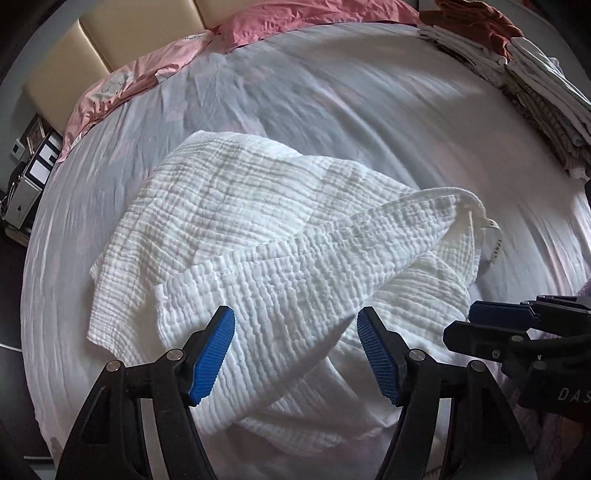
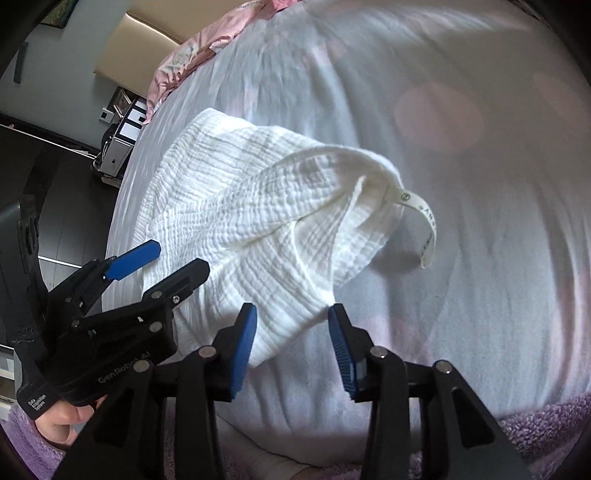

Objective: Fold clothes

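Observation:
A white crinkled muslin cloth (image 1: pixel 258 240) lies rumpled on the pale bed sheet (image 1: pixel 332 92), with one flap folded across it and a care label (image 1: pixel 493 240) at its right tip. My left gripper (image 1: pixel 295 350) hovers open just above the cloth's near part, nothing between its blue pads (image 1: pixel 214 354). In the right wrist view the same cloth (image 2: pixel 258 214) spreads ahead with its label (image 2: pixel 424 225) curling up. My right gripper (image 2: pixel 291 347) stands open over the cloth's near corner. The left gripper (image 2: pixel 125 280) shows at the left, held by a hand.
A stack of folded clothes (image 1: pixel 535 85) sits at the bed's far right, with a rust-coloured garment (image 1: pixel 480 22) on top. Pink pillows (image 1: pixel 184 55) and a beige headboard (image 1: pixel 129 29) line the far end. A dark floor and shelving (image 2: pixel 122 122) lie left of the bed.

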A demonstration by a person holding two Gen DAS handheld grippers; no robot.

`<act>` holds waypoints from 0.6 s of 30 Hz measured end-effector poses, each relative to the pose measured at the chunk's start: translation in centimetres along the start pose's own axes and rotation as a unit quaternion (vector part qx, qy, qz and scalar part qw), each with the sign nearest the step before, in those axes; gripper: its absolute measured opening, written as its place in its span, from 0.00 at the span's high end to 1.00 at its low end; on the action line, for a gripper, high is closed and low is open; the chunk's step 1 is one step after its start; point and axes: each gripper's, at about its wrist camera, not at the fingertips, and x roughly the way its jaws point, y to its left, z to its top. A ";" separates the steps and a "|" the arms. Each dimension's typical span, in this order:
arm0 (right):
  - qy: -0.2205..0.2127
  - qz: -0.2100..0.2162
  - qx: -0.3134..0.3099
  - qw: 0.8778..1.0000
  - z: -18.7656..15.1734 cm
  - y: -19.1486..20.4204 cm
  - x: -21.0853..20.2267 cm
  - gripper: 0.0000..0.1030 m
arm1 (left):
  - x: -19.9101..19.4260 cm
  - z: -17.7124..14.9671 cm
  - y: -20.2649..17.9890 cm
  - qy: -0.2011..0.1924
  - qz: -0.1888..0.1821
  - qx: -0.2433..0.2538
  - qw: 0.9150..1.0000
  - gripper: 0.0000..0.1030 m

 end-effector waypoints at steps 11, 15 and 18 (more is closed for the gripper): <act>-0.024 -0.026 -0.063 0.997 -0.2 2.0 0.3 0.88 | 0.2 1.0 1.0 -0.031 0.030 -0.027 0.999 0.72; -0.053 -0.035 -0.061 0.996 -0.3 2.0 -1.6 0.89 | -1.1 1.3 0.9 -0.062 0.052 -0.018 0.997 0.87; -0.087 -0.048 -0.068 0.993 -0.1 2.5 -4.1 0.90 | -2.1 1.5 0.8 -0.085 0.068 -0.011 0.994 0.90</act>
